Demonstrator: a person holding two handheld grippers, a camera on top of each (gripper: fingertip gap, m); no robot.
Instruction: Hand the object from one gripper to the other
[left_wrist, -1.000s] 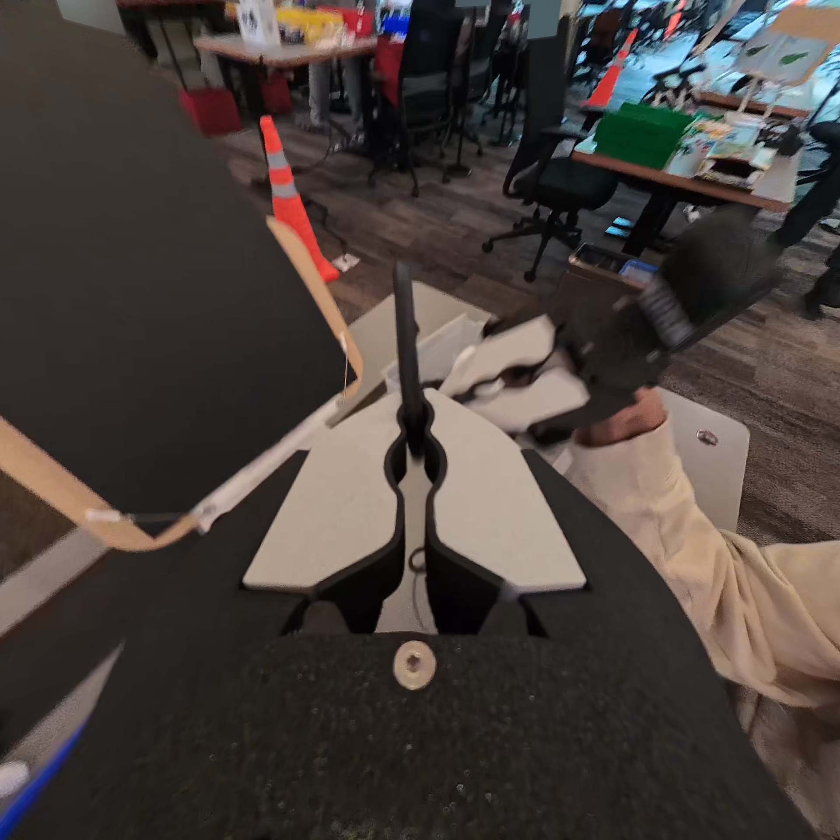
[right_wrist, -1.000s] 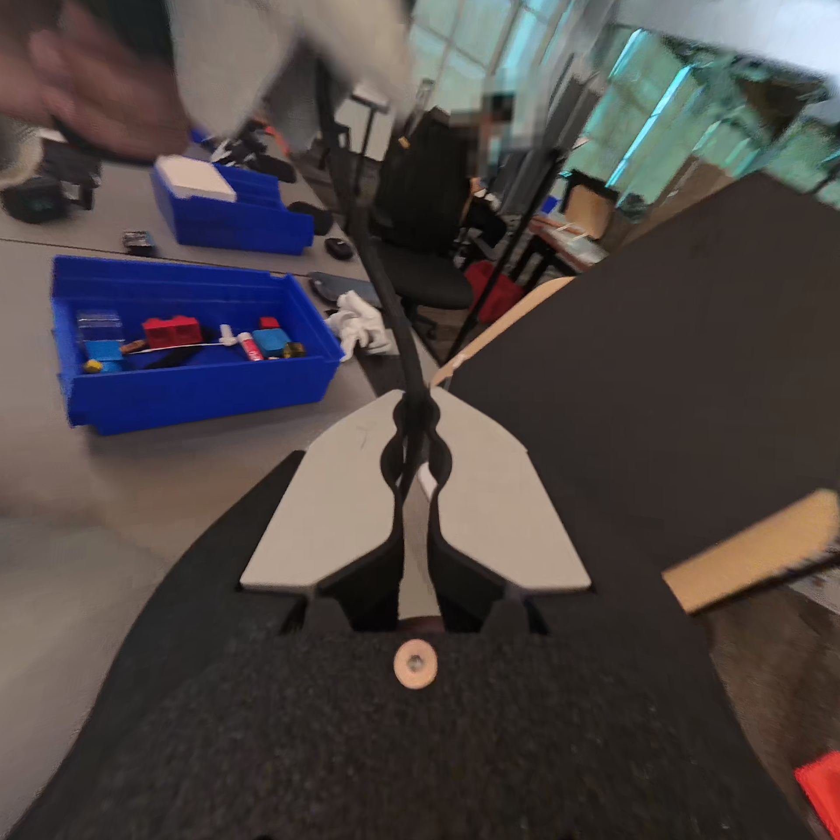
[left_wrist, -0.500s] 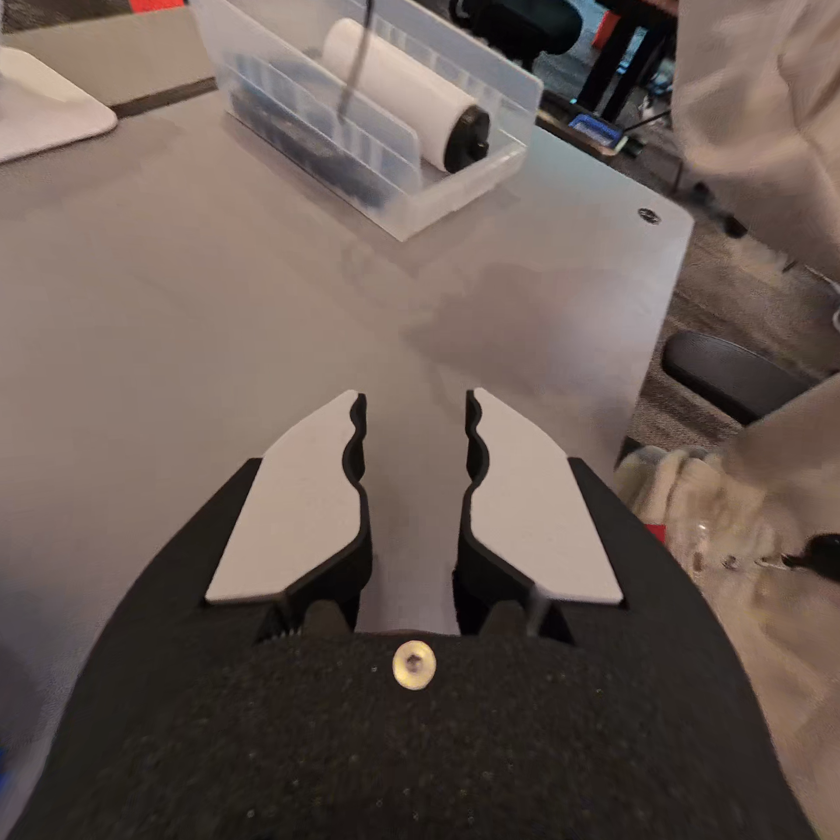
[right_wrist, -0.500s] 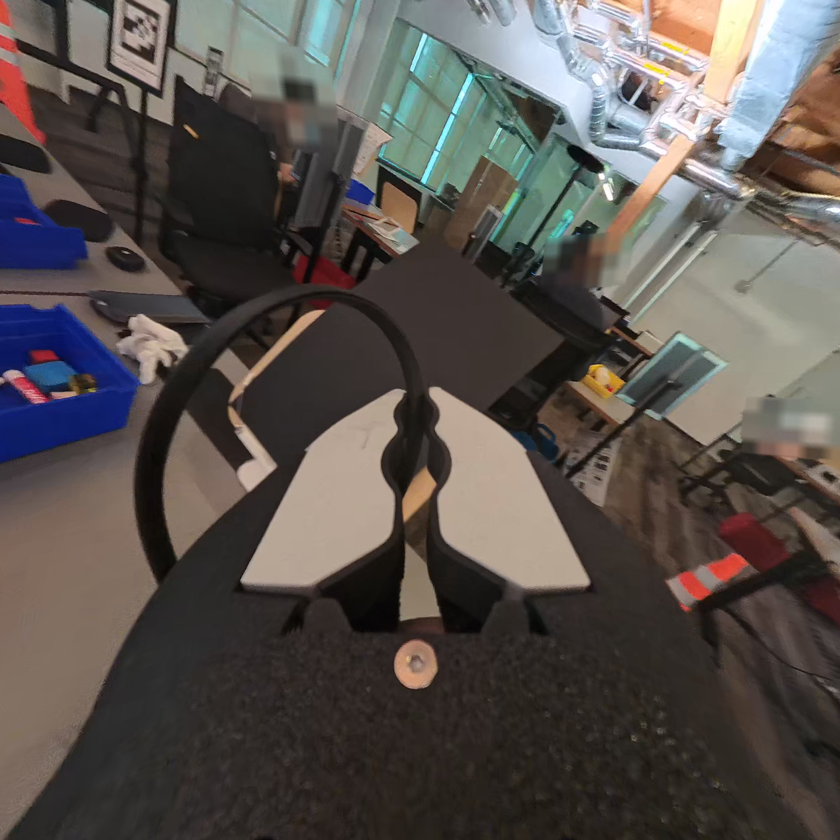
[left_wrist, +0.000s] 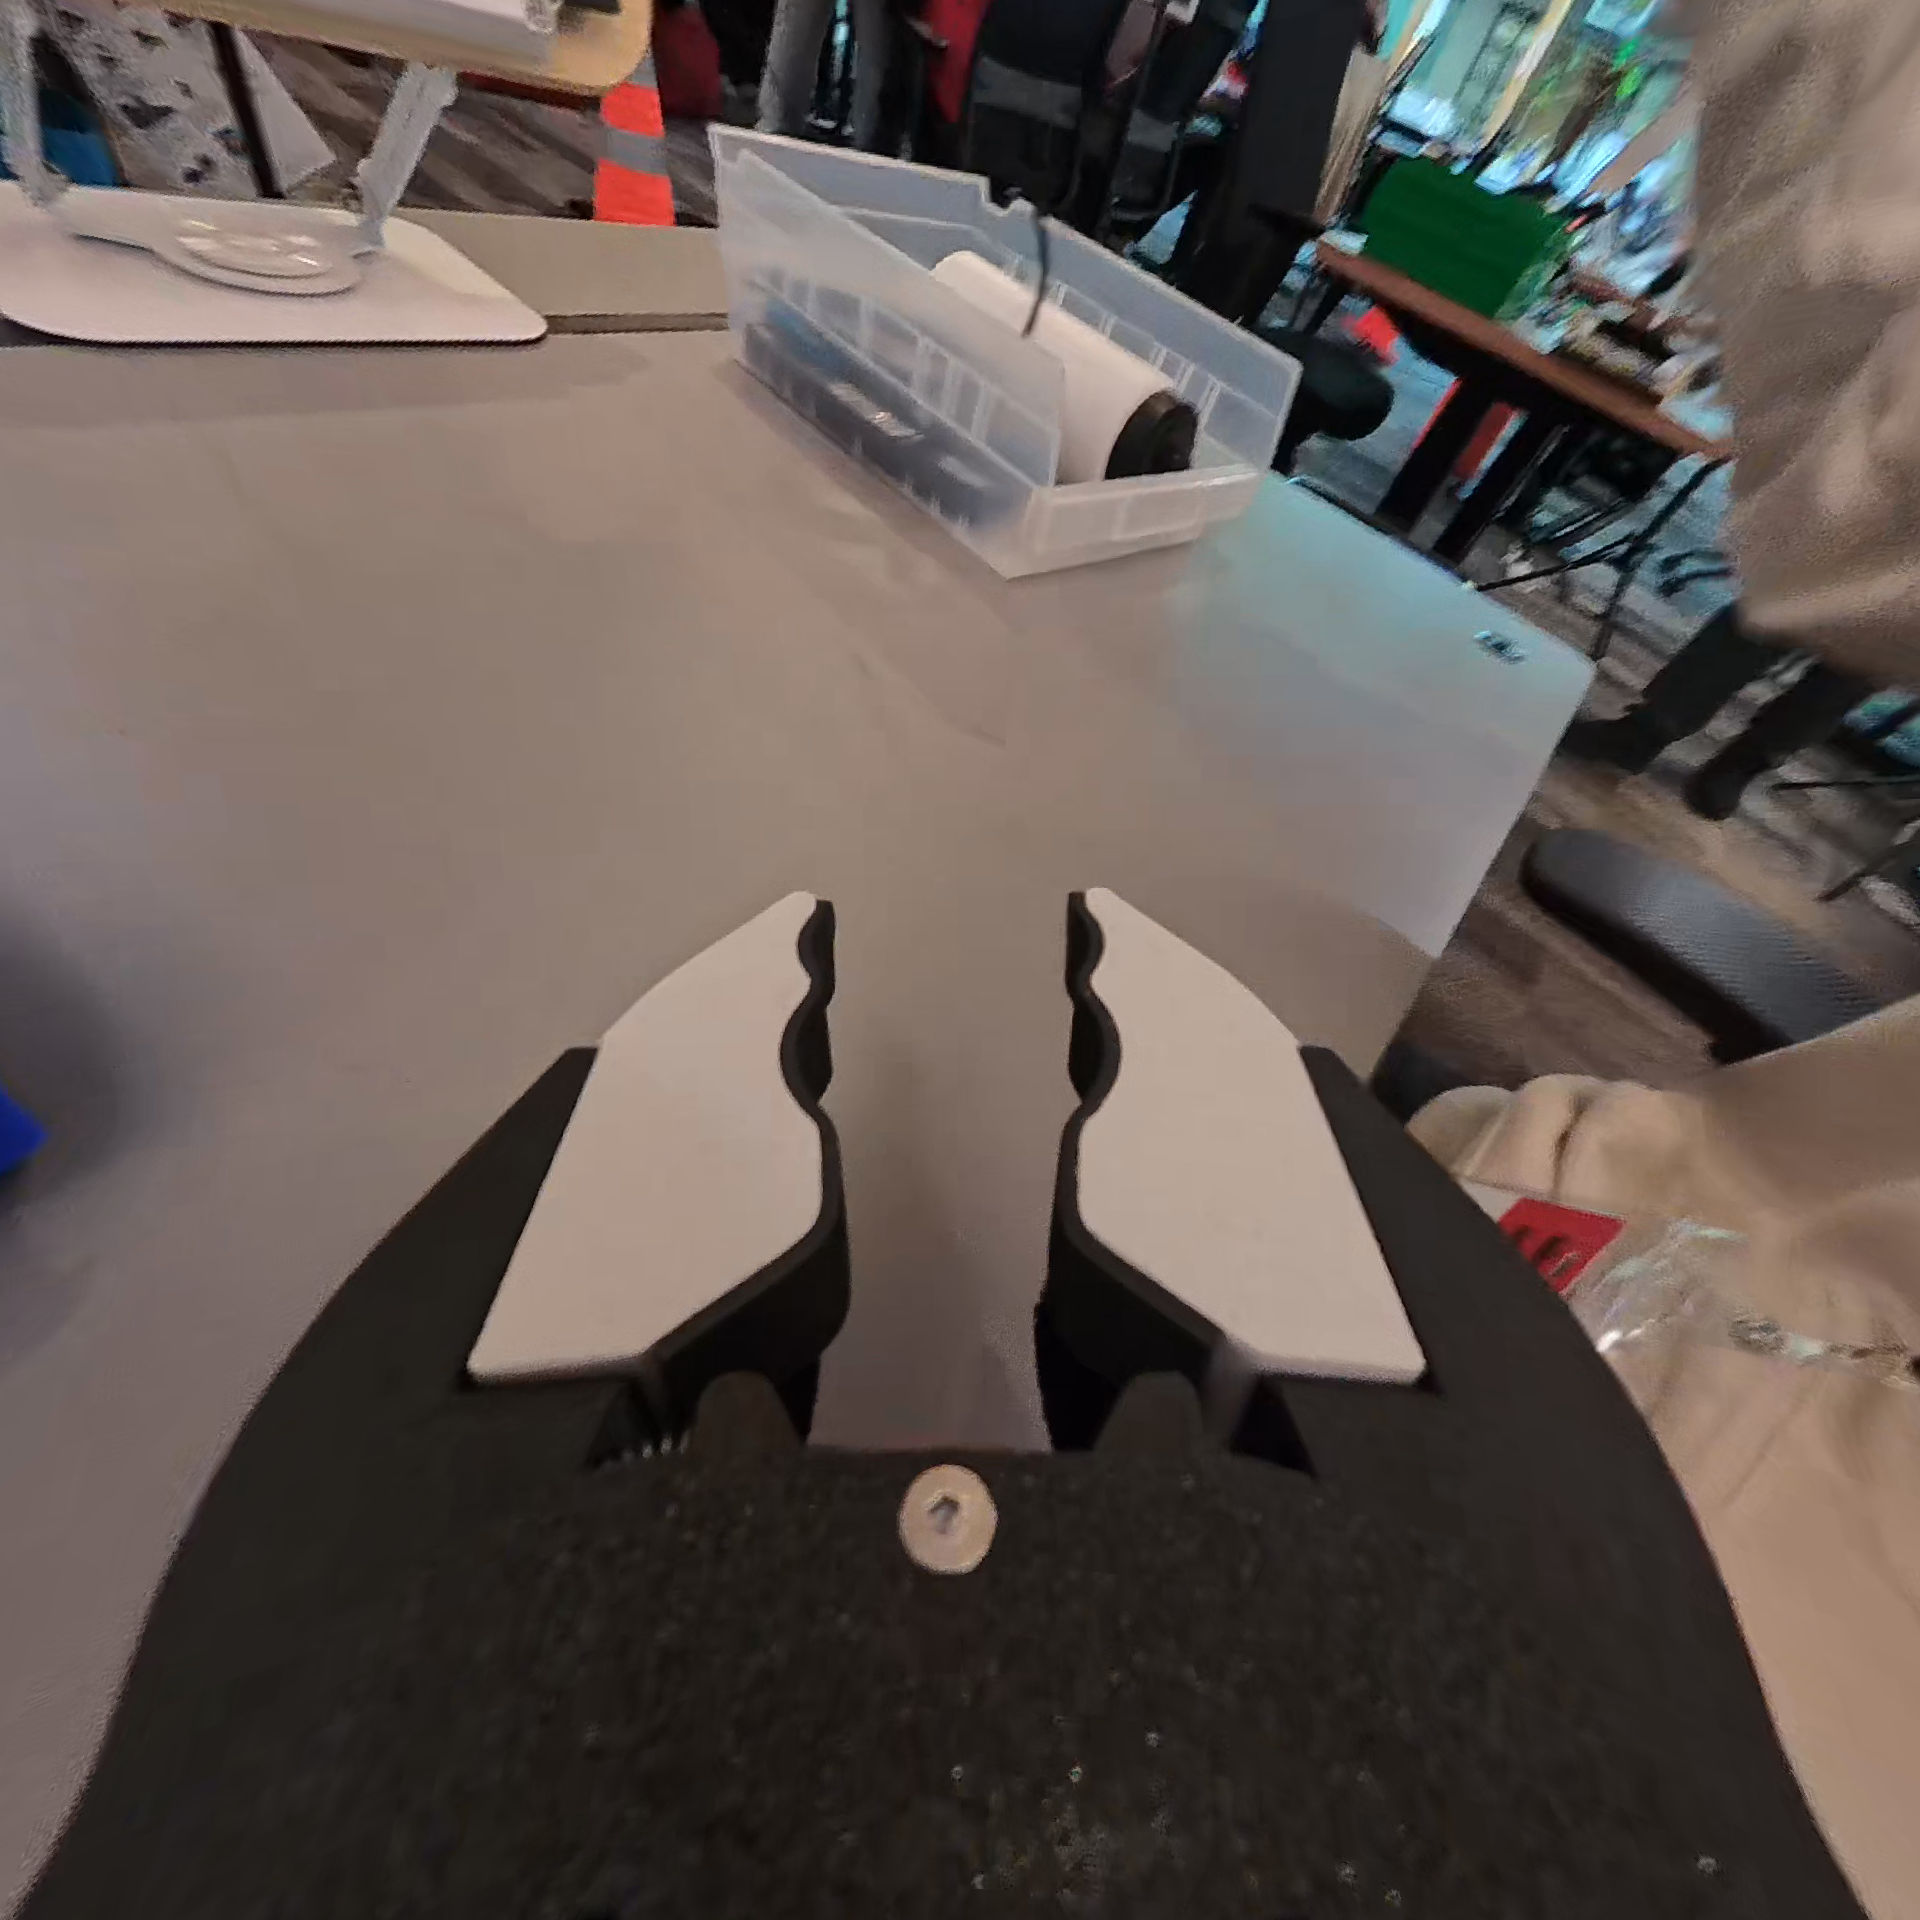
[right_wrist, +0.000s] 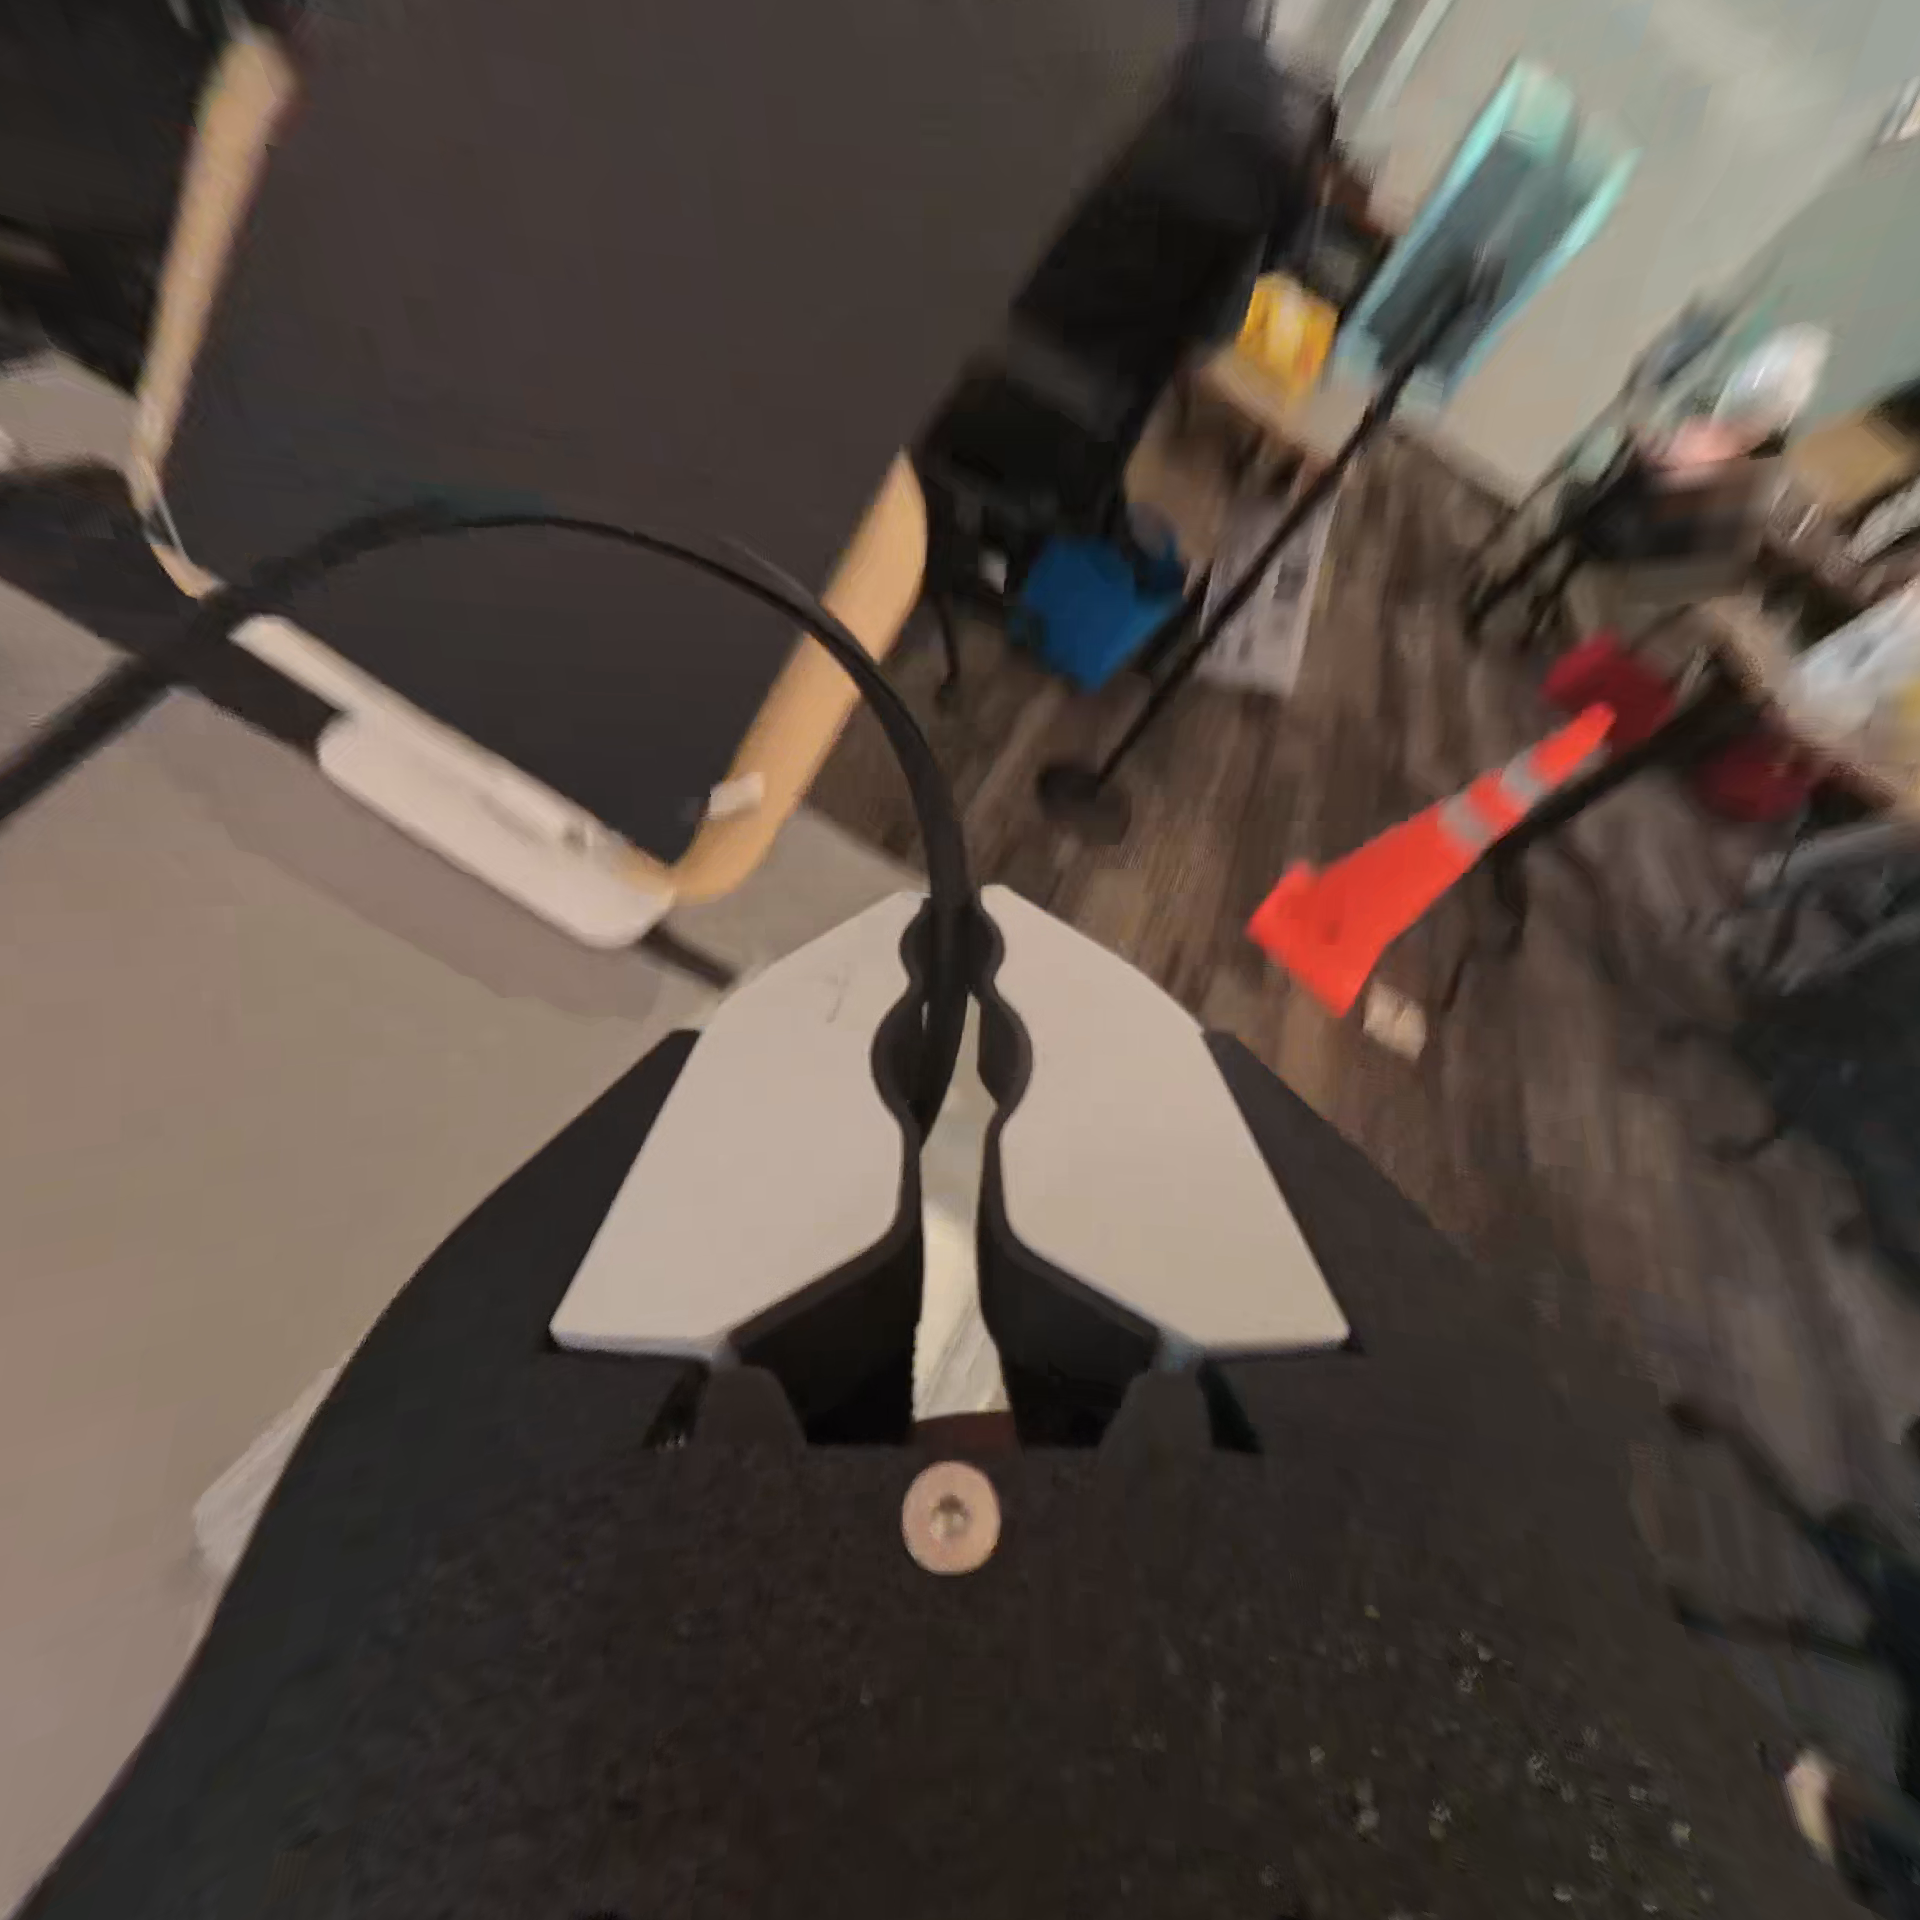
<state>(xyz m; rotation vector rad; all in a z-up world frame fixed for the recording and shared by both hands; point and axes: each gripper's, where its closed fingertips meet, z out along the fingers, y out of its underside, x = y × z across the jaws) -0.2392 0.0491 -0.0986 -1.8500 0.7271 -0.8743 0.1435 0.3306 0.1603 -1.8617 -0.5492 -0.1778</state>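
My left tongs (left_wrist: 948, 925) stand wide apart, holding nothing, above the grey tabletop (left_wrist: 468, 665). My right tongs (right_wrist: 951, 914) are clamped on a thin black strap (right_wrist: 831, 634), which arcs leftward off their tips.

Even indoor light; soft glare on the grey counter (left_wrist: 1351, 665). The right wrist view is motion-blurred; both bend at edges.
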